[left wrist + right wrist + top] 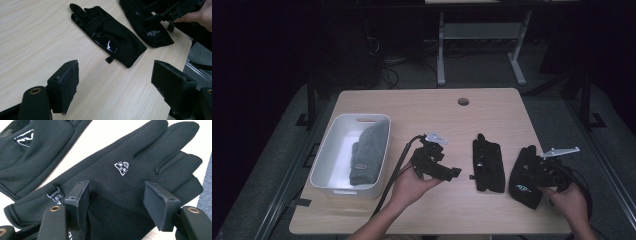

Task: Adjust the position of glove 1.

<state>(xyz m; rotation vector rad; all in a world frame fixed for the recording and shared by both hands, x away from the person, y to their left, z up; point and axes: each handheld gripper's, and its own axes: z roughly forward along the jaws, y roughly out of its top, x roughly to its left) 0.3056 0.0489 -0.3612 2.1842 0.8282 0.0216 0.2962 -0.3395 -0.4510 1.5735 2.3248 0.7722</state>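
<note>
Two black gloves lie on the wooden table [422,107]. One glove [488,165] [110,37] [27,147] lies palm up at the middle, with shiny grip patches. The other glove [524,180] [150,27] [120,177] lies at the right, showing a white logo. My left gripper [447,172] [115,85] is open, held above bare table left of the middle glove. My right gripper [537,162] [116,202] is open, hovering just over the right glove, its jaws straddling the back of the hand.
A white bin [329,155] stands at the left of the table with a folded grey towel [369,150] inside. A round cable hole [463,101] sits near the far edge. The right glove lies close to the table's right edge.
</note>
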